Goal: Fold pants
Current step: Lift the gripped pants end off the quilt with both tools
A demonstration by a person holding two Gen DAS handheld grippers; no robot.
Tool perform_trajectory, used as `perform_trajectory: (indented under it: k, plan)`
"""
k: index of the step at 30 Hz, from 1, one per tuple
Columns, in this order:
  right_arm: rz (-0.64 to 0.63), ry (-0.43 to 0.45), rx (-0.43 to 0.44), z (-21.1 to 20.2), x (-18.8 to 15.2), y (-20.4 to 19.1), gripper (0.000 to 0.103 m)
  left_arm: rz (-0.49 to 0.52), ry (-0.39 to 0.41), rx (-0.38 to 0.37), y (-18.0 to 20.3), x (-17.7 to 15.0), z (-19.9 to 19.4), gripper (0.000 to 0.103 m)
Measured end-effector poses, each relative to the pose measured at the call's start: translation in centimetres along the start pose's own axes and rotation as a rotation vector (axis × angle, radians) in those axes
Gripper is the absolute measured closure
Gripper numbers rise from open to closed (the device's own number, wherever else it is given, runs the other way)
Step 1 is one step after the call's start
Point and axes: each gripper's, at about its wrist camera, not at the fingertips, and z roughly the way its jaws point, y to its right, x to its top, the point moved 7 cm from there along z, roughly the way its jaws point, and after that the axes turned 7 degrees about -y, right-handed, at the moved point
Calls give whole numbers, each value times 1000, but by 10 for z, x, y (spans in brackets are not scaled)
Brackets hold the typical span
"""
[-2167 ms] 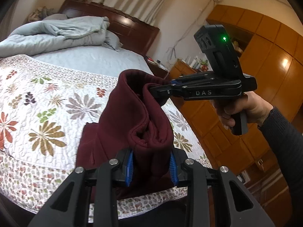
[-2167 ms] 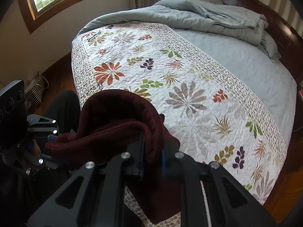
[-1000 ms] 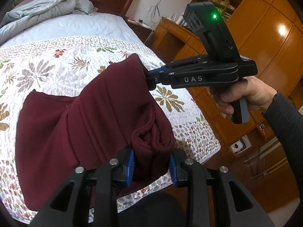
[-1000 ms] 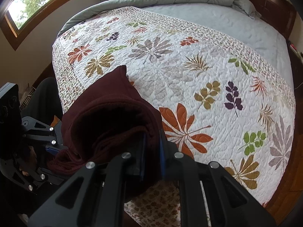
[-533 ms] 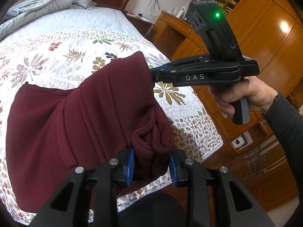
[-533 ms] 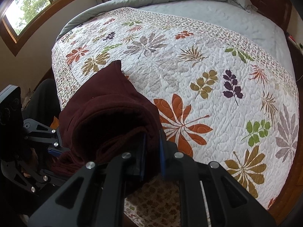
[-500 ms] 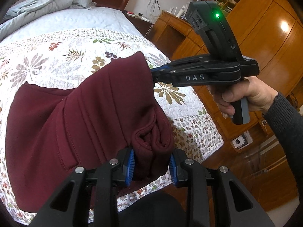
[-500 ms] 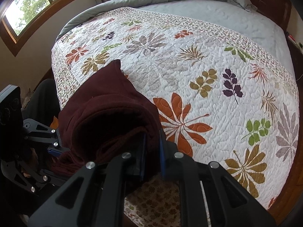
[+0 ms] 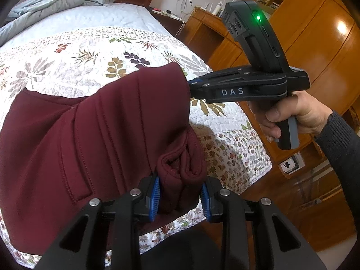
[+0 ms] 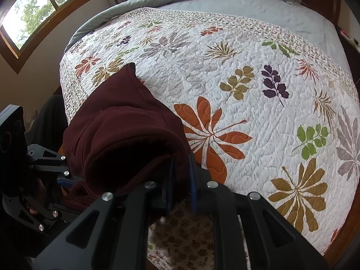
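Left gripper (image 9: 180,196) is clamped on a thick bunched roll of the maroon pants (image 9: 94,139), the blue pads (image 9: 155,199) pressed in on either side of the wad with the cloth bulging up between them. Over on the right, the right gripper (image 9: 191,85) is closed down narrow on another edge of the same pants, up higher, so the fabric stretches as a raised band from one grip to the other. The rest of the pants drapes down to the left and lies on the flowered quilt (image 9: 90,51), near the foot edge of the bed (image 9: 81,20).

From the left wrist camera you get the whole side of the right gripper, its green light (image 9: 258,18) lit, and the right hand (image 9: 290,114) wrapped round the handle in a dark sleeve. Wooden cabinets (image 9: 315,33) stand beyond it, and a crumpled grey duvet (image 9: 45,2) sits up at the headboard end.

Switch to the right wrist camera and the pants (image 10: 117,130) fill the lower left, humped over the right gripper (image 10: 181,180), whose fingers are nearly together with only a thin fold of cloth pinched between. This view alone shows the far corner of the pants resting flat on the quilt (image 10: 247,90), pointing up the bed. It also catches the left gripper (image 10: 65,181) from the side at the left edge, its tips hidden in the cloth, and a window (image 10: 33,6) with trees outside
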Motion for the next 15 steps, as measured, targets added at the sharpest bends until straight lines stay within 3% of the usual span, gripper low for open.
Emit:
perform_trajectory:
  k: [15]
  plan:
    - [70,12,10,11,-16,8,90,21,-24,16,1,-5,10,73]
